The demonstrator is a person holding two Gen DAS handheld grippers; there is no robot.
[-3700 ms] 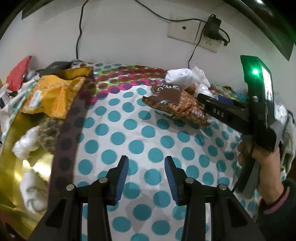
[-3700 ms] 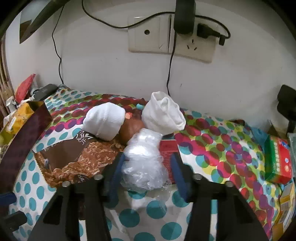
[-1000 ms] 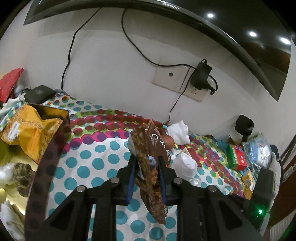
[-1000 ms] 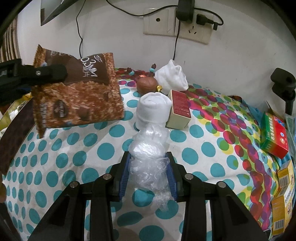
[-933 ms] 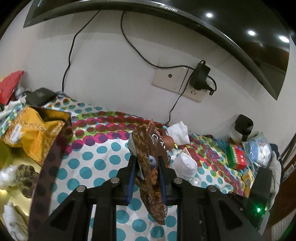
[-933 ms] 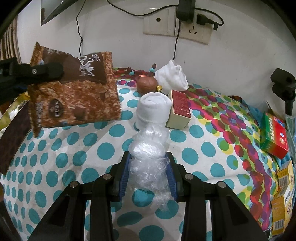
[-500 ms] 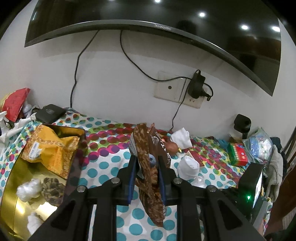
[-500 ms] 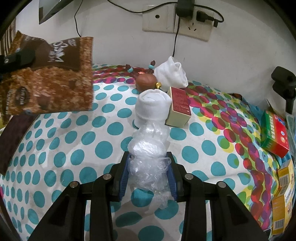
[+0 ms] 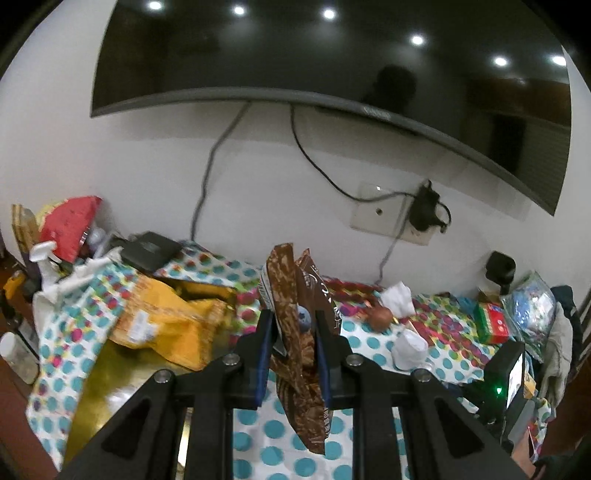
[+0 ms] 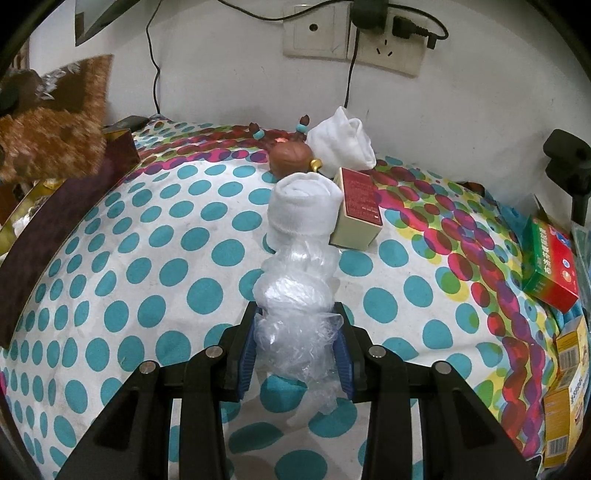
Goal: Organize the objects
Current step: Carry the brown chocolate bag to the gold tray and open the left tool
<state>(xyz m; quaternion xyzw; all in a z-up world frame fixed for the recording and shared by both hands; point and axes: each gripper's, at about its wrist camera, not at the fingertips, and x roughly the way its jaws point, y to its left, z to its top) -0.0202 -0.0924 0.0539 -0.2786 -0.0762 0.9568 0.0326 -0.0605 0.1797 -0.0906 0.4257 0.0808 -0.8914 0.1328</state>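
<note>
My left gripper (image 9: 293,338) is shut on a brown snack bag (image 9: 299,354) and holds it upright, high above the spotted cloth, beside the gold-lined box (image 9: 107,384) at the left. The bag also shows blurred at the left edge of the right wrist view (image 10: 55,118). My right gripper (image 10: 295,354) is shut on a crumpled clear plastic bundle (image 10: 295,306) just above the cloth. Ahead of it lie a rolled white sock (image 10: 303,206), a small red-topped box (image 10: 360,210), a brown nut-like object (image 10: 290,157) and a second white cloth (image 10: 341,142).
A yellow snack bag (image 9: 166,325) lies in the gold-lined box, whose dark wall (image 10: 55,218) shows at the left. A green-and-red carton (image 10: 550,258) and yellow cartons (image 10: 565,398) sit at the right. Wall sockets with cables (image 10: 351,33) and a TV (image 9: 332,55) are behind.
My left gripper has risen and swung left with the brown snack bag, toward the gold-lined box. My right gripper keeps its hold on the plastic bundle and has barely moved.
</note>
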